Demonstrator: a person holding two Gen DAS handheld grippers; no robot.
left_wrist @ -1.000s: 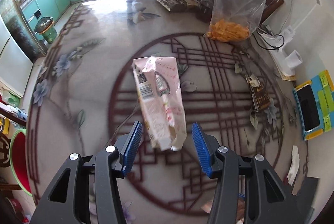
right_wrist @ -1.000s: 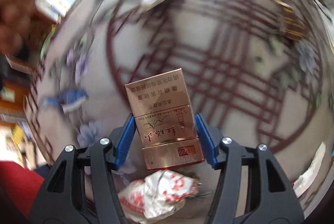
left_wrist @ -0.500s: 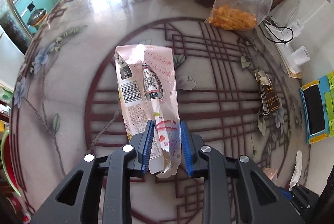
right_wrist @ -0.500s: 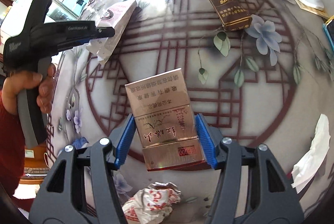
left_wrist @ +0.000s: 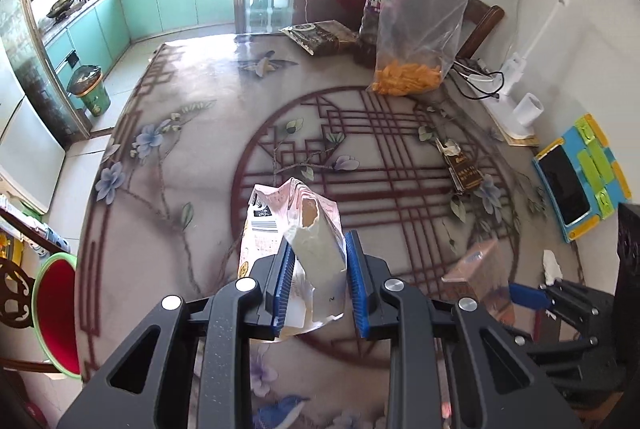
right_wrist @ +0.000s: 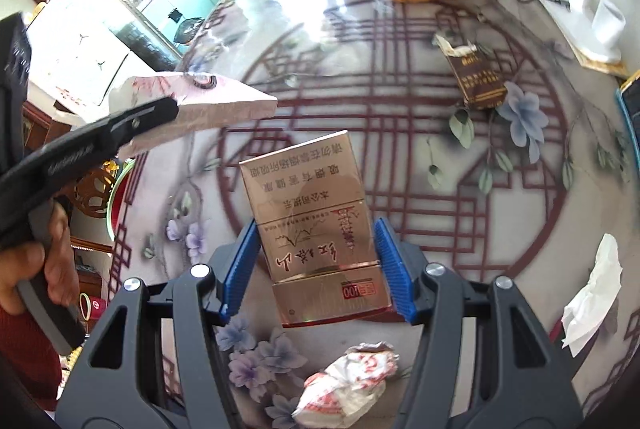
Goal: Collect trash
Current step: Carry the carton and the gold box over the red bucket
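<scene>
My left gripper (left_wrist: 318, 249) is shut on a torn pink snack wrapper (left_wrist: 292, 213) and holds it up off the patterned table (left_wrist: 180, 189). In the right wrist view the same wrapper (right_wrist: 216, 105) hangs at the upper left, with a person's hand (right_wrist: 36, 269) on the handle. A gold cigarette box (right_wrist: 308, 197) is clamped between the blue pads of my right gripper (right_wrist: 315, 225), above the table. On the table lie a brown cigarette pack (right_wrist: 478, 81), a crumpled red-and-white wrapper (right_wrist: 352, 373) and a white tissue (right_wrist: 592, 293).
A clear bag of orange snacks (left_wrist: 412, 69) and a bottle stand at the table's far side, with cables and a white cup to the right. A phone in a blue-yellow case (left_wrist: 572, 185) lies at the right edge. A green bin (left_wrist: 90, 89) stands on the floor beyond the table.
My left gripper closed on the pink wrapper and lifted it off the table. My right gripper rose with the gold box still in it.
</scene>
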